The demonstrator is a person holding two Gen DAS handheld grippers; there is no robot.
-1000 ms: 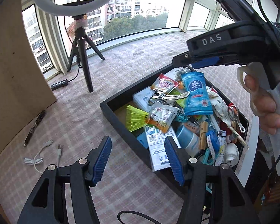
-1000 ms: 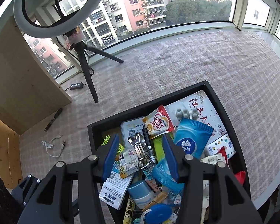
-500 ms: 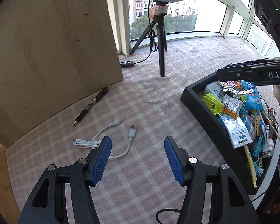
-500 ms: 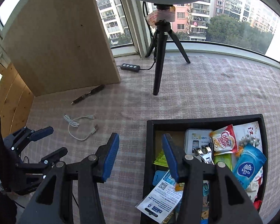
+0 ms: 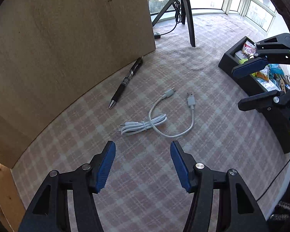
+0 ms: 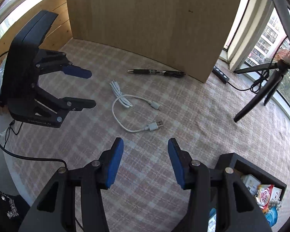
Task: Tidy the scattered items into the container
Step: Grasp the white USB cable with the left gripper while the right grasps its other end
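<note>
A white USB cable (image 5: 154, 118) lies loosely coiled on the checked cloth, just ahead of my open, empty left gripper (image 5: 143, 161). A black pen (image 5: 125, 83) lies beyond it along the foot of a wooden board. The black container (image 5: 247, 85), full of packets and small items, stands at the right. My right gripper (image 6: 145, 160) is open and empty, a short way from the cable (image 6: 133, 106); the pen (image 6: 156, 71) lies farther off. In the right wrist view the container's corner (image 6: 249, 164) is at the lower right. Each gripper shows in the other's view, the left (image 6: 87, 87) and the right (image 5: 245, 85).
A wooden board (image 5: 67, 44) stands upright behind the pen. A black tripod (image 5: 185, 13) with a cable stands at the back, near a power strip (image 6: 220, 73). Windows run along the far edge. A black cord (image 6: 19, 154) trails over the cloth at the left.
Both grippers have swung left, away from above the container, and now face the cable and pen on the cloth. Both stay open and empty.
</note>
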